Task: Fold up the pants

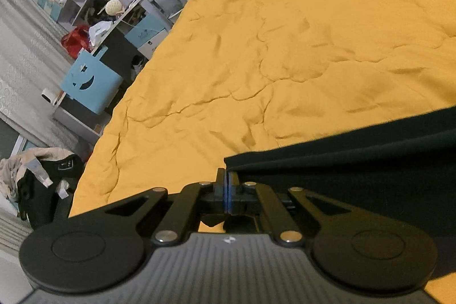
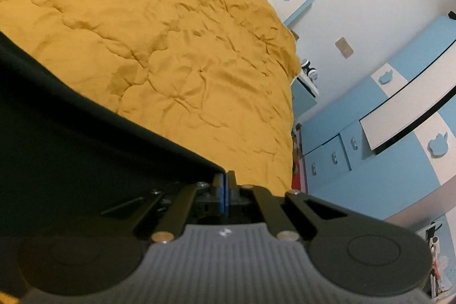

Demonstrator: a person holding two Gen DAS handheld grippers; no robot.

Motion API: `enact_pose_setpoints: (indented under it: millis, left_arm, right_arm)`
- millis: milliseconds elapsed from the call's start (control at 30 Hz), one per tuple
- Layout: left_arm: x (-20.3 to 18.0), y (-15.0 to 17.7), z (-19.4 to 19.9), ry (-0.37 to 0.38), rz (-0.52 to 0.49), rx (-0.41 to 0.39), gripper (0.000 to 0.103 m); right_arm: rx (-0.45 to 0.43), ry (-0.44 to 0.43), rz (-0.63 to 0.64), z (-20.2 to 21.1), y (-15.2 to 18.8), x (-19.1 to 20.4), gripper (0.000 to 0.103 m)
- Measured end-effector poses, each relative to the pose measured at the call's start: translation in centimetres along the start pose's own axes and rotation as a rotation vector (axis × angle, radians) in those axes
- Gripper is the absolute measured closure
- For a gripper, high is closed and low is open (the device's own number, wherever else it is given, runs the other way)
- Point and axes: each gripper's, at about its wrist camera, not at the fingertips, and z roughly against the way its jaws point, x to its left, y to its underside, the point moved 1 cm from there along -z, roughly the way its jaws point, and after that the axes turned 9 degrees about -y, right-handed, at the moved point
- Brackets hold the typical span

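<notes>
2 grippers, left gripper (image 1: 227, 175) and right gripper (image 2: 225, 175), are pinching corners of dark fabric pants (image 1: 356, 161), stretched taut above the wrinkled mustard-yellow quilt (image 1: 285, 33) (mid-carry, seemingly); next: lowering evenly.

i see a bed covered by a mustard-yellow quilt (image 1: 313, 47), wrinkled and puckered along its stitching, reaching to the bed's edges in both views (image 2: 171, 47). dark pants (image 1: 370, 161) stretch above its near part; i can't tell whether they touch the quilt.
</notes>
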Motion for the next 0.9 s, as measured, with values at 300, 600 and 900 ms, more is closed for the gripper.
enact_pose_setpoints:
  millis: [300, 600, 900]
  left_arm:
    - [-2.3, -1.4, -3.0, 0.006, -0.048, 0.054, 0.103]
    - [0.1, 0.1, -4.3, 0.061, 0.084, 0.063, 0.088]
    - [9.7, 6.5, -2.7, 0.405, 0.532, 0.065, 0.067]
  right_arm:
    - [0.053, -0.017, -0.032, -4.6, -0.6, 1.0, 0.103]
    - [0.051, 0.043, -0.135, -5.3, -0.5, 1.0, 0.046]
    - [-0.047, -0.124, -0.406, 2.3, 2.6, -0.2, 0.043]
